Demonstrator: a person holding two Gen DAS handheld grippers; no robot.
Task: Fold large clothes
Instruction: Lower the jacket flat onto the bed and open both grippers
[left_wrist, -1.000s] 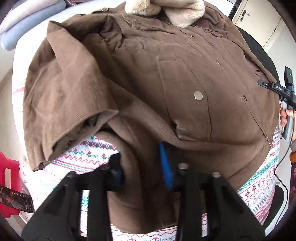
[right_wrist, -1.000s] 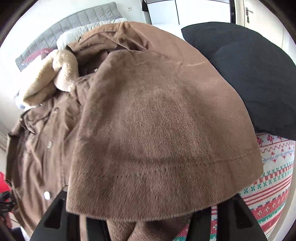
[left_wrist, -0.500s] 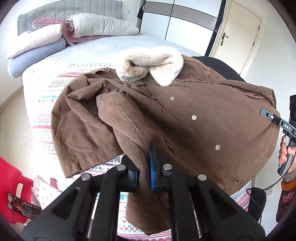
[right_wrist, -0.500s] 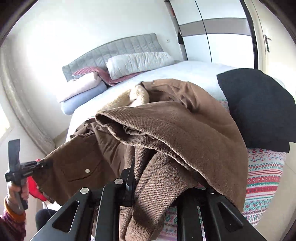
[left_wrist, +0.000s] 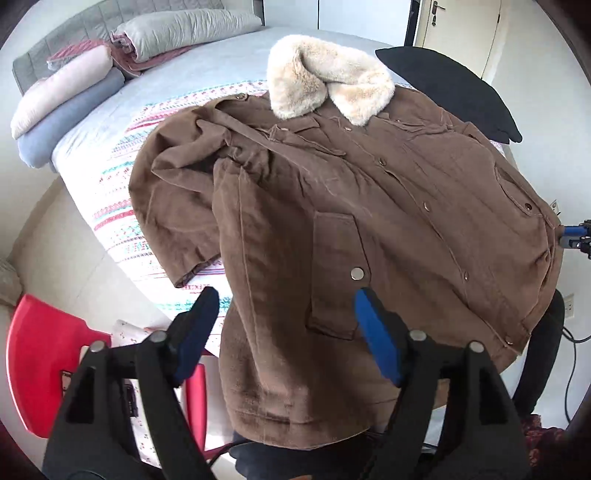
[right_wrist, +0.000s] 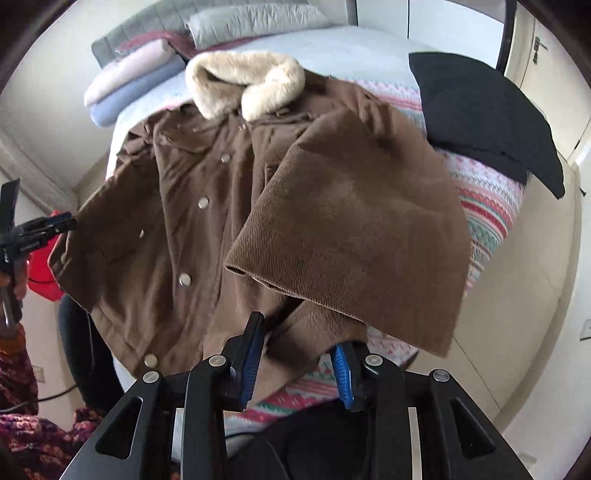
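A brown coat (left_wrist: 369, 206) lies front-up across the foot of the bed (left_wrist: 221, 62), on a patterned blanket (left_wrist: 122, 192), its hem hanging over the bed edge toward the two grippers. Its cream fur collar (left_wrist: 325, 85) points toward the headboard, and the snaps down the front are closed. One sleeve (left_wrist: 177, 206) is folded in on the blanket beside the body; the other sleeve (right_wrist: 354, 229) is folded across the coat's right half, cuff end toward the hem. The left gripper (left_wrist: 284, 328) stands above the hem with its blue-padded fingers (left_wrist: 376, 332) spread wide and nothing between them. The right gripper (right_wrist: 297, 354) is likewise released, its fingers (right_wrist: 251, 354) parted just below the sleeve's edge; whether cloth brushes them cannot be told. A black garment (right_wrist: 487, 118) lies on the blanket beside the coat's right shoulder. Folded pillows and bedding (left_wrist: 74, 92) are stacked at the headboard. A red chair (left_wrist: 40, 362) stands on the floor near the bed's corner.
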